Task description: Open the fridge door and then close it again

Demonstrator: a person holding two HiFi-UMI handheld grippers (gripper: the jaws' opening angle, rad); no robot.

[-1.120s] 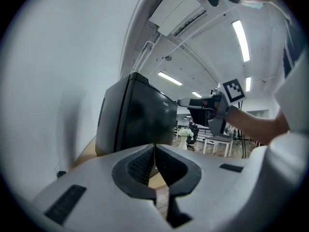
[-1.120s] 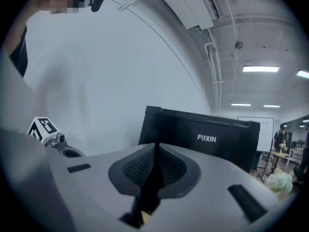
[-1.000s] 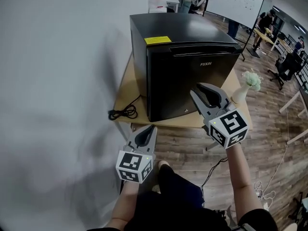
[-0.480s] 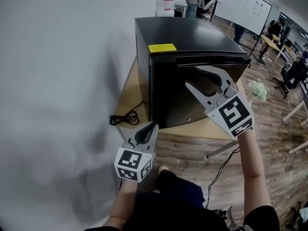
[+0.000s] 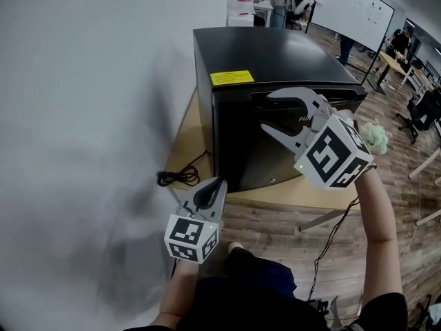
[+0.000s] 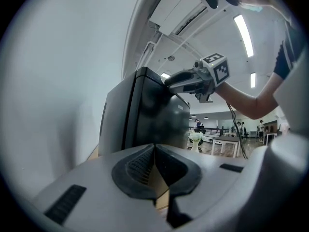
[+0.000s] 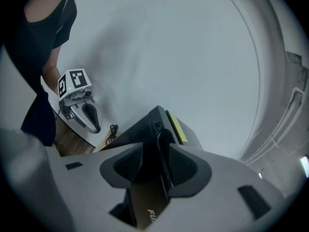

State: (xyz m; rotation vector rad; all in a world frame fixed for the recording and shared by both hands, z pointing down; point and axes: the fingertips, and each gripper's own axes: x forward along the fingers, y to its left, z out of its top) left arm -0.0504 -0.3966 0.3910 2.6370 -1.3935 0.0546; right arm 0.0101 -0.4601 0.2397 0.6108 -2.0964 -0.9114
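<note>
A black mini fridge (image 5: pixel 275 54) with a yellow label (image 5: pixel 231 78) stands on a wooden table (image 5: pixel 189 133), its door closed. My right gripper (image 5: pixel 266 110) is up at the door's top edge, by the handle recess (image 5: pixel 303 92). Its jaws are opening and stand wide, rolled one above the other. In the right gripper view the door's top edge (image 7: pixel 161 144) shows in the gap between them, and the pads do not press on it. My left gripper (image 5: pixel 218 183) hangs low in front of the table, shut and empty. It sees the fridge (image 6: pixel 140 115) and the right gripper (image 6: pixel 179 81).
A white wall runs along the left. On the table lie a black power cord (image 5: pixel 178 178) left of the fridge and a vase of white flowers (image 5: pixel 375 135) to its right. Behind are a whiteboard (image 5: pixel 355 5), desks, chairs and people on a wooden floor.
My right gripper has risen from the door's lower front to its top edge, rolled over, and its jaws have spread wider. The left gripper has shifted only slightly.
</note>
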